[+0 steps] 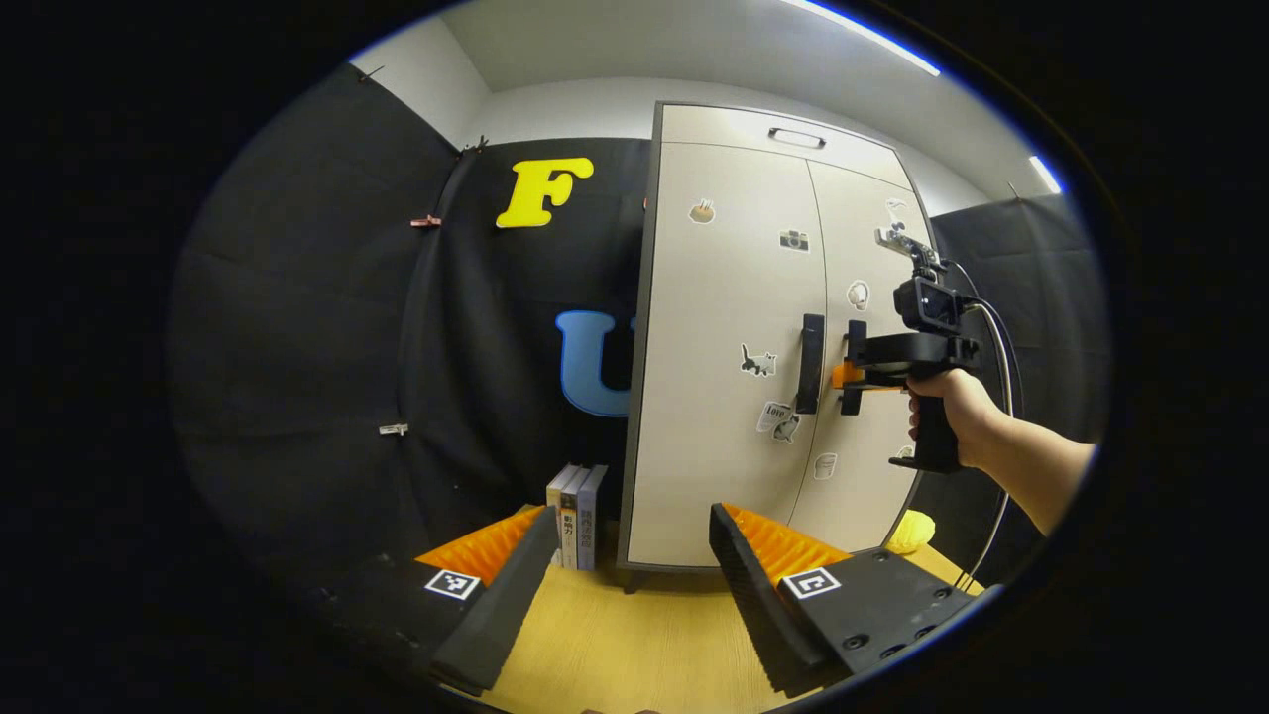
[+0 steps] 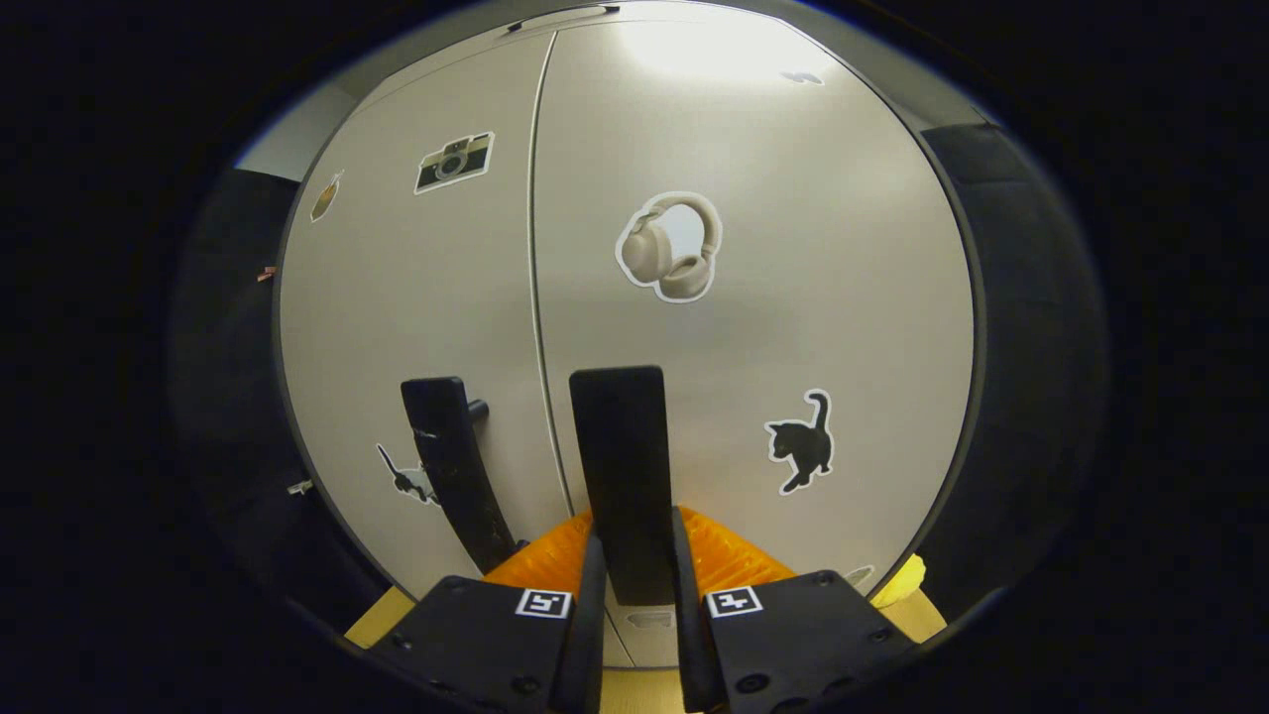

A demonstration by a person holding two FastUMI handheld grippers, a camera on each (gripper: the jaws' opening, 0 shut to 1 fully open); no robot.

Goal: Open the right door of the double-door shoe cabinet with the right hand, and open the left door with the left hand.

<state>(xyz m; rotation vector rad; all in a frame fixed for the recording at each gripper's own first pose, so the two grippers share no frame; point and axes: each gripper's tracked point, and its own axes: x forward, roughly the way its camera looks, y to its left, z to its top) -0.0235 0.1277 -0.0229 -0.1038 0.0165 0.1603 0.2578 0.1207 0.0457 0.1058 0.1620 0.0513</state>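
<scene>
A tall pale double-door shoe cabinet (image 1: pixel 724 297) stands shut on the wooden floor, with stickers on both doors. Each door carries a black vertical handle: the left door's handle (image 1: pixel 810 363) and the right door's handle (image 1: pixel 855 347). In the right gripper view my right gripper (image 2: pixel 634 555) is shut on the right door's handle (image 2: pixel 623 466), both fingers pressing its sides; the left door's handle (image 2: pixel 451 466) stands just beside it. In the left gripper view a hand (image 1: pixel 952 407) holds that right gripper (image 1: pixel 851 375) at the handle. My left gripper (image 1: pixel 634 555) is open, well back from the cabinet.
Several books (image 1: pixel 577 516) stand upright against the cabinet's left side. A yellow object (image 1: pixel 910 532) lies on the floor at the cabinet's right. Black cloth walls (image 1: pixel 317 347) close in the booth. A cable (image 1: pixel 1001 397) hangs from the right gripper.
</scene>
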